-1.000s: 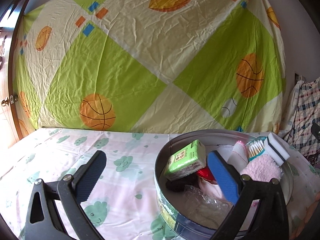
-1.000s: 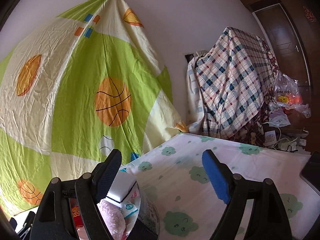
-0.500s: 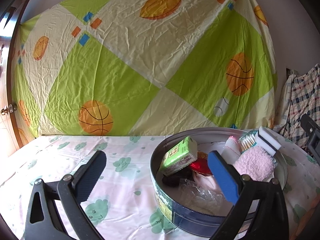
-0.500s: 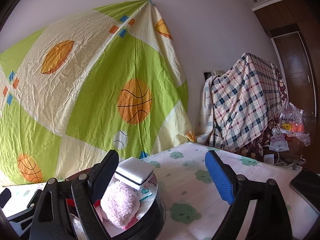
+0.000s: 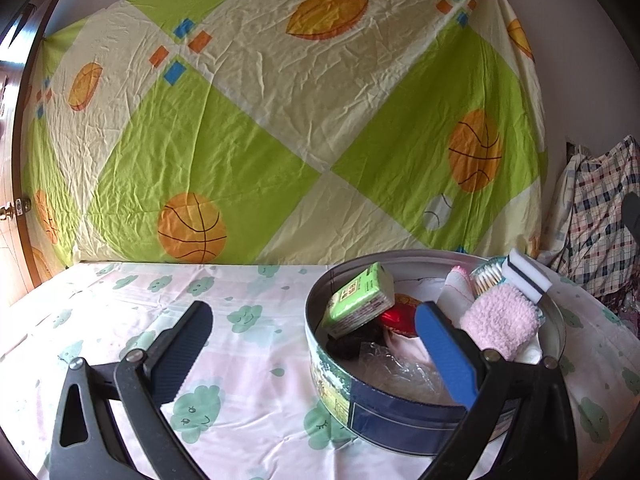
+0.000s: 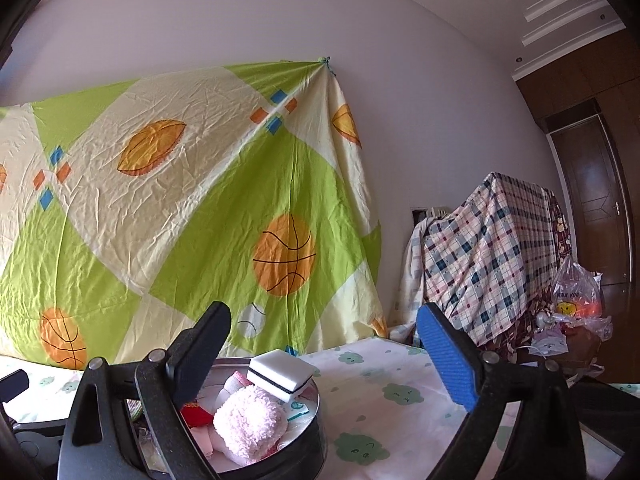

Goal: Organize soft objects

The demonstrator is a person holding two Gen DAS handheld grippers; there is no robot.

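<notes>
A round metal tin point(image 5: 400, 420) stands on the cloud-print sheet and holds a green tissue pack point(image 5: 358, 300), a fluffy pink cloth point(image 5: 500, 324), a white sponge with a dark stripe point(image 5: 526, 272), cotton swabs point(image 5: 488, 276), a red item and clear plastic. My left gripper point(image 5: 316, 338) is open and holds nothing; its blue pad hangs over the tin's near rim. My right gripper point(image 6: 324, 340) points slightly upward behind the tin point(image 6: 316, 412), its jaws opening with nothing between them; the pink cloth point(image 6: 250, 424) and sponge point(image 6: 280, 374) lie below its left finger.
A green and cream sheet with basketball prints point(image 5: 280, 128) hangs on the back wall. At the right a plaid cloth point(image 6: 492, 248) covers furniture, with a plastic bag point(image 6: 576, 300) and clutter beside it. A dark wooden door point(image 6: 592, 208) stands far right.
My right gripper swung and tilted upward, bringing the tin's pink cloth and sponge into view, and its jaws spread wider. In the left wrist view the tin has slid a little leftward.
</notes>
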